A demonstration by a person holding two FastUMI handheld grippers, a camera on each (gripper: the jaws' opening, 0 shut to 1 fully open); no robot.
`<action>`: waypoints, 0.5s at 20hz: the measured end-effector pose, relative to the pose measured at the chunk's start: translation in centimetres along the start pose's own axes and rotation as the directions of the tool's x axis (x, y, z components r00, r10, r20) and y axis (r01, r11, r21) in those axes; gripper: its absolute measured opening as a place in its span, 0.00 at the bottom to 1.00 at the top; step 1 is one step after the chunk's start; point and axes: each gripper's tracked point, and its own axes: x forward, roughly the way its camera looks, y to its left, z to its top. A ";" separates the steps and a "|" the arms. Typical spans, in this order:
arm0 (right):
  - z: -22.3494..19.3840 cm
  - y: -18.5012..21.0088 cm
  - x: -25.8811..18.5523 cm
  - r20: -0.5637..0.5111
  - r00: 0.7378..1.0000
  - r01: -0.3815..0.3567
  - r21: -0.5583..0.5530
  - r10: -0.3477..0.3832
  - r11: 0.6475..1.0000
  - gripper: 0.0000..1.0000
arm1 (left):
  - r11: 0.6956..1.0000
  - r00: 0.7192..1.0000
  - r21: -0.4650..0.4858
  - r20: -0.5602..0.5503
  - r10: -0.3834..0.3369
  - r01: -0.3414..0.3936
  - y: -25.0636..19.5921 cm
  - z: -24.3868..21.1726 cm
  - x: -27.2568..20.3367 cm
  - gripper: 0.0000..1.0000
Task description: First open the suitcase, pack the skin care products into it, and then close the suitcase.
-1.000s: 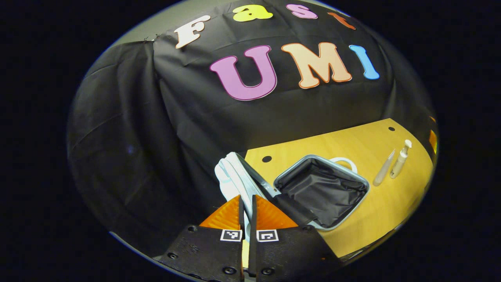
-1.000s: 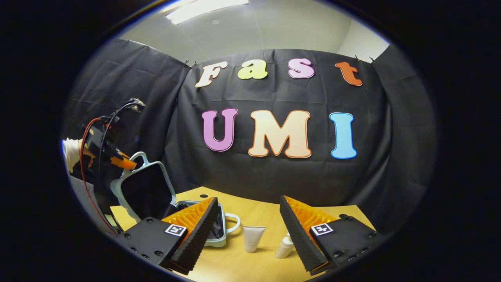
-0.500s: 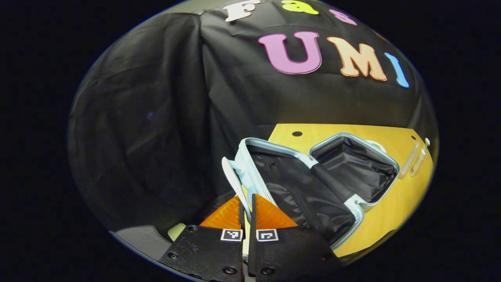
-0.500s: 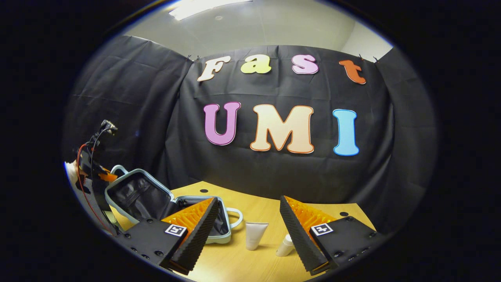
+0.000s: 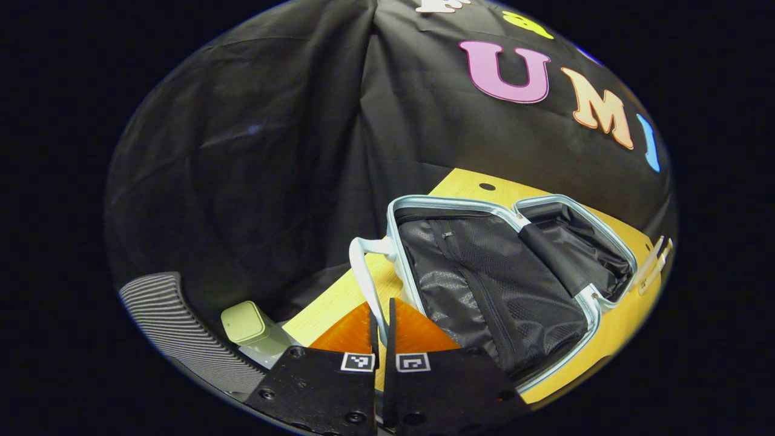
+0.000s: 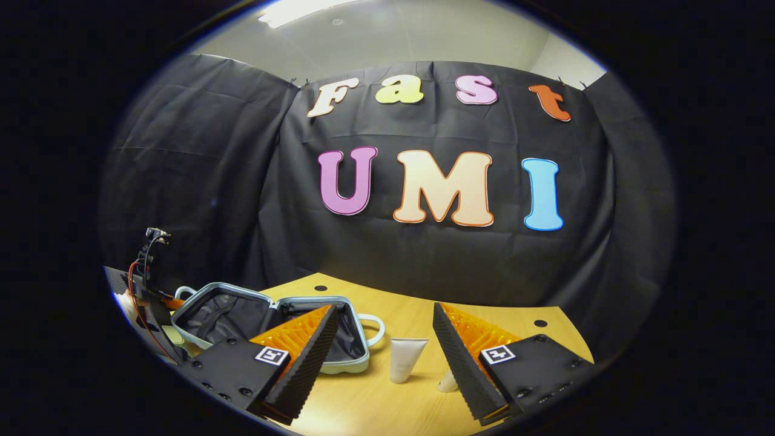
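The small pale blue hard-shell suitcase (image 5: pixel 502 272) lies fully open on the light wooden counter (image 6: pixel 387 406), with its two black-lined halves side by side. The left hand-held gripper (image 5: pixel 381 315) has its fingers pressed together on the thin white carry handle (image 5: pixel 363 278) of the lid half, at about 6 o'clock in the left gripper view; I judge that it holds the handle so the lid comes down gently and does not drop. The right hand-held gripper (image 6: pixel 381 351) hangs above the counter with its fingers spread wide and nothing between them, probably ready for the first product. Between its fingers, at 6 o'clock in the right gripper view, lies a white squeeze tube (image 6: pixel 405 360), and just beside it a small white pump bottle (image 6: pixel 448 381) partly hidden behind the finger. Both are near the suitcase, at its 3 o'clock side, not yet packed.
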 end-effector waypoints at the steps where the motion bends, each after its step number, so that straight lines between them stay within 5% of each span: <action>1: -0.1 -0.1 0.0 -0.001 1.000 0.003 -0.004 -0.003 1.000 0.99 | 1.000 1.000 -0.006 -0.006 -0.003 0.003 0.0 -0.5 0.2 0.00; 5: -0.5 -0.4 0.1 -0.010 1.000 0.007 0.004 -0.007 1.000 0.99 | 0.998 0.999 -0.040 -0.012 0.039 -0.039 1.0 -1.8 0.7 0.03; 9: -0.9 -1.3 -0.2 -0.014 1.000 0.019 0.005 -0.019 1.000 1.00 | 0.998 0.997 0.015 0.037 0.064 -0.065 1.9 -0.6 -1.5 0.27; 10: -0.9 -1.5 -0.3 -0.015 1.000 0.023 0.007 -0.023 1.000 1.00 | 0.995 0.994 0.045 0.064 0.090 -0.093 2.2 0.4 -2.5 0.50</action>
